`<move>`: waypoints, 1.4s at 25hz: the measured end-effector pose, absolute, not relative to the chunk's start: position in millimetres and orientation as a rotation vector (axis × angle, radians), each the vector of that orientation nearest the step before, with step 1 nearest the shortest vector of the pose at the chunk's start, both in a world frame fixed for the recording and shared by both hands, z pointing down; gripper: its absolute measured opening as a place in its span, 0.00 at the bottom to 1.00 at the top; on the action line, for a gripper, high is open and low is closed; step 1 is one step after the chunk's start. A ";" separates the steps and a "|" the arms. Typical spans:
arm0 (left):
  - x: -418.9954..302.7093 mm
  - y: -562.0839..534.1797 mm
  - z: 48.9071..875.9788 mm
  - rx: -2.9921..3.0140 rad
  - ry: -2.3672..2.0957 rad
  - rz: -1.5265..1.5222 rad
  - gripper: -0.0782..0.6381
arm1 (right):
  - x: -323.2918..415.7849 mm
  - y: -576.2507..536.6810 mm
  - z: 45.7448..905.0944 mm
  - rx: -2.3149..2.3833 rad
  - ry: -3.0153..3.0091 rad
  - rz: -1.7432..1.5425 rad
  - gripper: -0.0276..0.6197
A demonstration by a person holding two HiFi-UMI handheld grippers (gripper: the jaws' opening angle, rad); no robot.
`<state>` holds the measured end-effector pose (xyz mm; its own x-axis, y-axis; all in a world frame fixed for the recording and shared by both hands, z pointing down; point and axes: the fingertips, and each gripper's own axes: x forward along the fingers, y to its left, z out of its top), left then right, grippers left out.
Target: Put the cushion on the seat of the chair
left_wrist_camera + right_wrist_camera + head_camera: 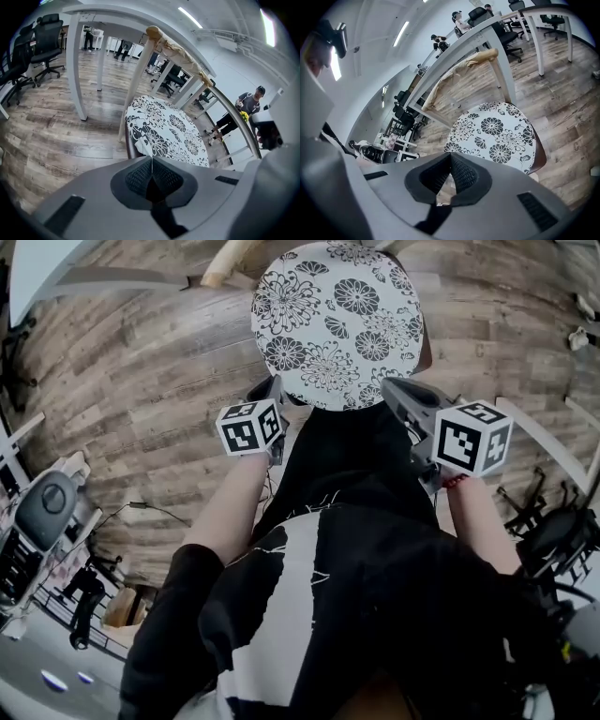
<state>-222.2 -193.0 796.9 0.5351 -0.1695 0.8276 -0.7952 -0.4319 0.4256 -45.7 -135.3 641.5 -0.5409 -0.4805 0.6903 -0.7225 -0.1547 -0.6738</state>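
A round white cushion [337,324] with black flower print lies over the chair's brown seat [540,157], covering nearly all of it. The chair's wooden backrest [178,51], wrapped in paper, rises beyond it. My left gripper [277,382] is at the cushion's near left edge, and its jaws are shut on a raised fold of that edge [140,145]. At the near right edge, my right gripper [389,386] has its pads together at the tips on the cushion's rim [449,149]. In both gripper views the cushion [168,131] spreads away from the jaw tips.
White desk legs [75,65] stand on the wood floor behind the chair. Black office chairs [44,37] sit at the left, another [42,512] beside me. A person [243,110] stands far off by the desks. My own dark clothing fills the lower head view.
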 end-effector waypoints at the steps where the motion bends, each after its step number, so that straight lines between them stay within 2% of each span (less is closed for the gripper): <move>1: -221.6 -193.8 800.2 1.904 -0.793 0.927 0.12 | -44.1 -136.1 643.2 1.380 -1.895 1.774 0.07; 10: -213.3 -178.5 828.0 1.958 -0.651 1.155 0.12 | -37.6 -138.6 658.2 1.350 -1.868 1.814 0.07; 35: -206.4 -161.2 858.3 1.889 -0.566 1.224 0.13 | -24.9 -128.1 672.4 1.353 -1.826 1.860 0.07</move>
